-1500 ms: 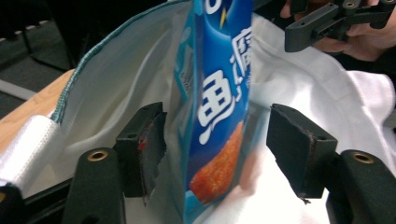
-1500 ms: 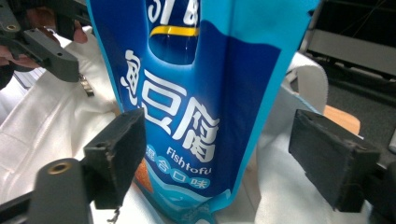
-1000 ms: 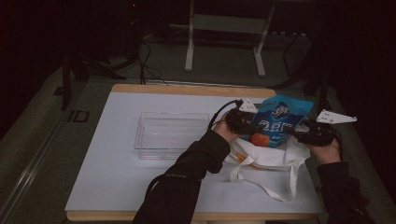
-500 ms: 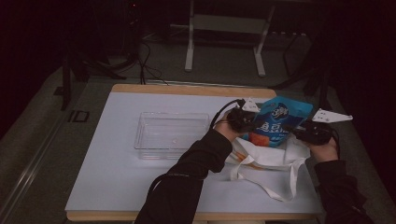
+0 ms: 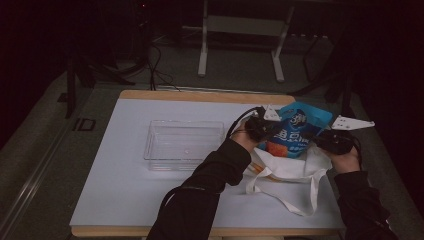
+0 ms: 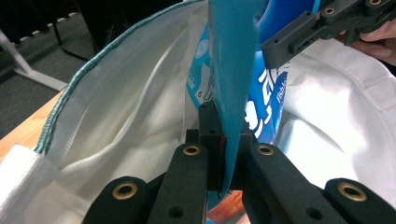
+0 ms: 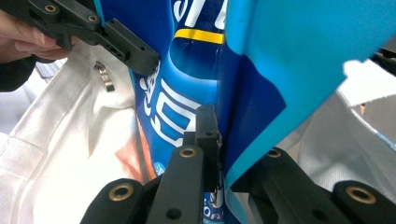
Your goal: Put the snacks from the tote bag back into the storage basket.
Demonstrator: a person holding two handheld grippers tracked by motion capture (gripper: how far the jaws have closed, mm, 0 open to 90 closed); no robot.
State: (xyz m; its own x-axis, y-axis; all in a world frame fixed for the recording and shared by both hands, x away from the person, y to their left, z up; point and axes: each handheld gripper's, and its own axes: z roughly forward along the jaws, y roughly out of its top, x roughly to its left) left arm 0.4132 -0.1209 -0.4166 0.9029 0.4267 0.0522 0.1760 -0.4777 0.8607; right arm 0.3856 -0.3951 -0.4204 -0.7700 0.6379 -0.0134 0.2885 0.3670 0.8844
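Note:
A blue snack bag (image 5: 295, 132) stands upright in the mouth of a white tote bag (image 5: 285, 170) at the table's right. My left gripper (image 5: 262, 127) is shut on the bag's left side edge, and my right gripper (image 5: 332, 142) is shut on its right side edge. In the left gripper view the jaws (image 6: 224, 144) pinch a thin teal seam of the snack bag (image 6: 233, 60), with the tote (image 6: 130, 121) open behind. In the right gripper view the jaws (image 7: 222, 149) clamp a fold of the bag (image 7: 196, 70). Both pairs of jaws have just been closing on the bag.
A clear plastic tray (image 5: 184, 145) sits at the table's middle left, apart from the tote. The tote's long straps (image 5: 300, 205) trail toward the front edge. The white tabletop (image 5: 125, 190) has a wooden rim. The floor beyond holds metal stand legs (image 5: 202, 60).
Both grippers have closed onto the snack bag's side edges. The bag has tilted slightly; the hands have barely shifted.

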